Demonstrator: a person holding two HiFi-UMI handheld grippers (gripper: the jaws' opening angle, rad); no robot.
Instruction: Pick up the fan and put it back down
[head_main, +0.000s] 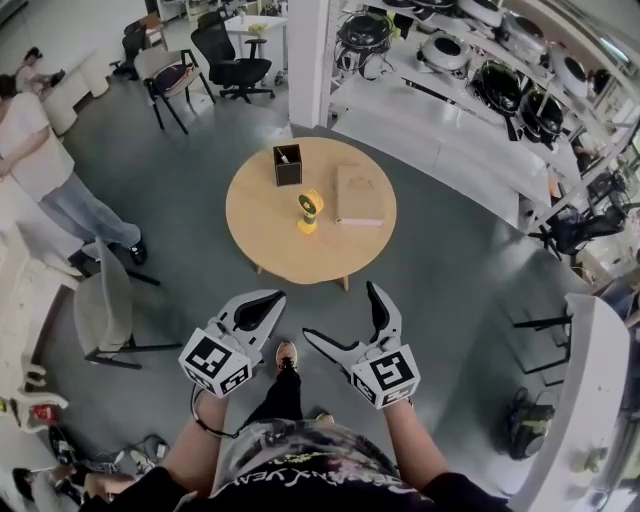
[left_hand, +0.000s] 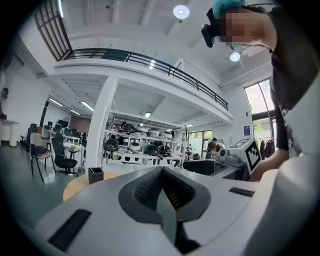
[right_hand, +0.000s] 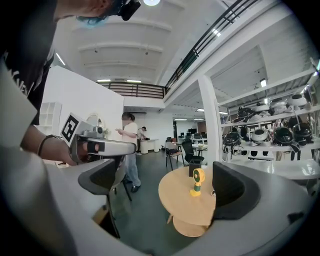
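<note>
A small yellow and green fan (head_main: 308, 211) stands upright near the middle of a round wooden table (head_main: 268, 235). Both grippers are held well short of the table, above the floor. My left gripper (head_main: 272, 298) is shut with nothing in it; in the left gripper view its jaws (left_hand: 162, 174) meet over the table edge (left_hand: 74, 188). My right gripper (head_main: 340, 313) is open and empty. In the right gripper view the fan (right_hand: 198, 181) shows between the spread jaws of the right gripper (right_hand: 167, 186), far ahead on the table (right_hand: 180, 202).
A black box (head_main: 287, 165) and a beige book (head_main: 359, 194) share the table with the fan. A person (head_main: 40, 160) stands at the left, beside a grey chair (head_main: 105, 310). Office chairs (head_main: 230, 55) stand behind the table, and white shelves (head_main: 470, 120) line the right.
</note>
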